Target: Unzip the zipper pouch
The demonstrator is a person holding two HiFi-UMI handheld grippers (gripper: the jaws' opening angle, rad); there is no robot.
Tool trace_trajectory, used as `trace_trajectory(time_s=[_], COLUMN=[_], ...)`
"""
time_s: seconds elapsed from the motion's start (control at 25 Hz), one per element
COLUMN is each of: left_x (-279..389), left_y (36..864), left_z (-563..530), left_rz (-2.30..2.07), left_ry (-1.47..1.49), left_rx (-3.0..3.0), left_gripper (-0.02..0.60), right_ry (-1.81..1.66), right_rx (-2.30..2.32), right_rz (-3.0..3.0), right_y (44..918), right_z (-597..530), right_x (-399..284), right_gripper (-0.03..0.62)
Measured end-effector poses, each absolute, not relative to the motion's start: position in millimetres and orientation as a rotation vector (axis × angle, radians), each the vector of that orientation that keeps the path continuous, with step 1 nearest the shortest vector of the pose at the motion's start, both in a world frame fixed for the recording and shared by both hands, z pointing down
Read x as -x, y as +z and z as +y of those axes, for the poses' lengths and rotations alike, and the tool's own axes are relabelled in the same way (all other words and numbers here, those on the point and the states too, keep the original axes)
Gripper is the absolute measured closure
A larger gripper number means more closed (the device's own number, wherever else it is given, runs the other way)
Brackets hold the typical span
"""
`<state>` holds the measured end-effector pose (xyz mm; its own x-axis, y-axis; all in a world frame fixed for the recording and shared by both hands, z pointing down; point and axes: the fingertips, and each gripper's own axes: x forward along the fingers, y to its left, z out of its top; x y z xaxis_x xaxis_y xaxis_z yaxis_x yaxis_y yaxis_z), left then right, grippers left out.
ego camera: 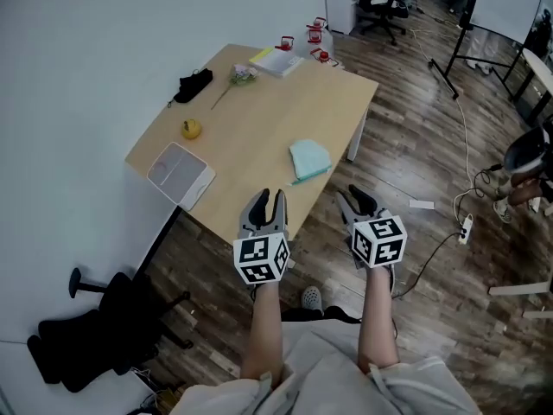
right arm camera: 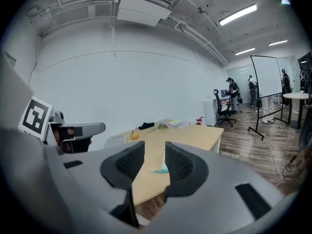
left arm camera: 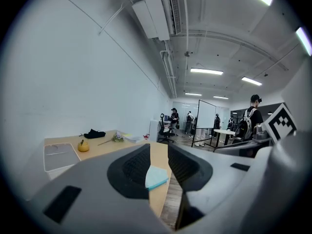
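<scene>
Just short of the table (ego camera: 259,102), a person holds out two hand-held grippers, both with jaws apart and nothing in them. The left gripper (ego camera: 271,195) and the right gripper (ego camera: 356,199) hang side by side off the table's near edge, over the wooden floor. Each gripper view shows the zipper pouch (ego camera: 309,159) only in the distance, through the gap between its jaws.

The pale teal pouch lies flat, untouched and apparently closed, toward 5 o'clock from the tabletop's middle, close to the near edge. It sits at about 1 o'clock from the left gripper and 11 o'clock from the right. A yellow fruit (ego camera: 190,129) and a white tray (ego camera: 180,175) lie well apart from it, out toward 9 o'clock.

The step in hand reads as the approach, since no unzipping has begun.

From the head view the pouch's outline is near square, so its long axis is hard to call. A darker band along its near edge runs roughly from 8 o'clock to 2 o'clock and is probably the zip line. The slider's end is too small to tell.

Next, both grippers likely need to come in over the edge. One would pin the fabric by the band's end, and the other would pinch the pull and draw it along the band.
</scene>
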<state>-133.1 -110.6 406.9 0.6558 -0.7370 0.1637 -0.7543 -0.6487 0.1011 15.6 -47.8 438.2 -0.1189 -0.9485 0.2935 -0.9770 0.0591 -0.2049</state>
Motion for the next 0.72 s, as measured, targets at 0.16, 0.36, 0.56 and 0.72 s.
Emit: trace_trajectory(time_s=[0.16, 0.36, 0.56, 0.72], left_x=[132.4, 133.1, 139.3, 142.7], left_y=[411.3, 422.9, 436.4, 441.7], left_z=[-136.6, -157.2, -177.2, -193.2], left_rz=[-1.207, -1.193, -1.226, -1.279], left_ry=[0.221, 0.245, 0.265, 0.256], left_rx=[-2.738, -2.736, -2.687, -2.644], left_gripper=[0.457, 0.457, 0.457, 0.457], right_ry=[0.557, 0.591, 0.572, 0.587], right_rx=[-2.164, -2.110, -2.106, -2.050], right_rz=[-2.179, -2.170, -2.140, -2.162], right_y=[441.8, 457.3, 459.4, 464.3], right_z=[-77.9, -105.3, -132.3, -157.2], right_x=[-34.1, -33.6, -43.7, -50.2], right_gripper=[0.462, 0.462, 0.467, 0.467])
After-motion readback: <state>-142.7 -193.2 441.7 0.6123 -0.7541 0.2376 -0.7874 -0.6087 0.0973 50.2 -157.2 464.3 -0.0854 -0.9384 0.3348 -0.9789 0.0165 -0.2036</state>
